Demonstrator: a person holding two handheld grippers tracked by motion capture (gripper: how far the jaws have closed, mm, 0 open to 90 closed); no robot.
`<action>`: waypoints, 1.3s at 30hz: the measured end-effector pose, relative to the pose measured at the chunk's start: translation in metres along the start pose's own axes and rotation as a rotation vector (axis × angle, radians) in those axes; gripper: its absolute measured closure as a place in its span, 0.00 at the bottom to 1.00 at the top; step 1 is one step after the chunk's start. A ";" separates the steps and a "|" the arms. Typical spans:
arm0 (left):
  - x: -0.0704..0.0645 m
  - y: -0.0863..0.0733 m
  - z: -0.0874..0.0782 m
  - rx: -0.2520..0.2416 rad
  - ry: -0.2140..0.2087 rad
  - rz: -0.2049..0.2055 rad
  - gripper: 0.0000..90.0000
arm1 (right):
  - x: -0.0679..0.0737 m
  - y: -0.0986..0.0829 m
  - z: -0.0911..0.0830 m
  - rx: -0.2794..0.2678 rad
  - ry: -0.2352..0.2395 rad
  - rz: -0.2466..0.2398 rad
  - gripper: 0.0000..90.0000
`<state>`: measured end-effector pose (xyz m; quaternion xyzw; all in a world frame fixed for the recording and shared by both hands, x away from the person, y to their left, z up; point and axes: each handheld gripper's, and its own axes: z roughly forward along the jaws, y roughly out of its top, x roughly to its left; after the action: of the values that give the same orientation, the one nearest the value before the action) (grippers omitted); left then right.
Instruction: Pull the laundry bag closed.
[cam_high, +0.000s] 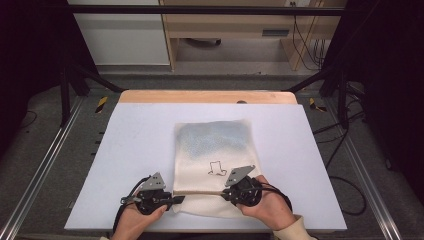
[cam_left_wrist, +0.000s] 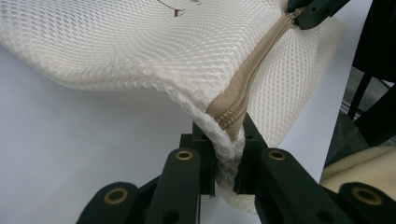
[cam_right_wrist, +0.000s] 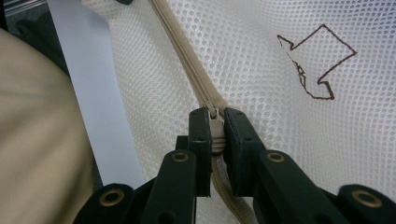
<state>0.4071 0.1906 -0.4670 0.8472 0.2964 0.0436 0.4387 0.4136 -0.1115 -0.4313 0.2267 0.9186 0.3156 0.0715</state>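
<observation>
A cream mesh laundry bag (cam_high: 212, 150) lies flat on the white table, something bluish inside its far half. A tan zipper (cam_high: 197, 192) runs across its near edge. My left gripper (cam_high: 175, 199) is shut on the bag's left corner (cam_left_wrist: 226, 149) at the zipper's end. My right gripper (cam_high: 226, 192) is shut on the zipper pull (cam_right_wrist: 215, 128), partway along the zipper (cam_right_wrist: 187, 56). A small brown outline drawing (cam_right_wrist: 315, 63) marks the mesh beside the right gripper.
The white table (cam_high: 130, 150) ends close to the person's hands at the near edge. A wooden strip (cam_high: 205, 96) borders its far edge. Black frame legs and cables stand on the floor at both sides.
</observation>
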 end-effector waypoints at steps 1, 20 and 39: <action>0.000 0.000 0.000 -0.001 -0.001 -0.001 0.91 | 0.000 -0.001 0.000 0.003 -0.004 0.000 0.91; 0.001 0.001 -0.002 0.001 0.008 0.004 0.91 | -0.002 -0.008 -0.003 -0.011 -0.007 0.014 0.91; 0.003 0.002 -0.005 -0.003 0.019 0.004 0.91 | -0.004 -0.015 -0.009 -0.023 -0.011 0.031 0.91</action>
<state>0.4085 0.1948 -0.4634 0.8468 0.2988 0.0530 0.4369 0.4093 -0.1287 -0.4337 0.2417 0.9109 0.3260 0.0742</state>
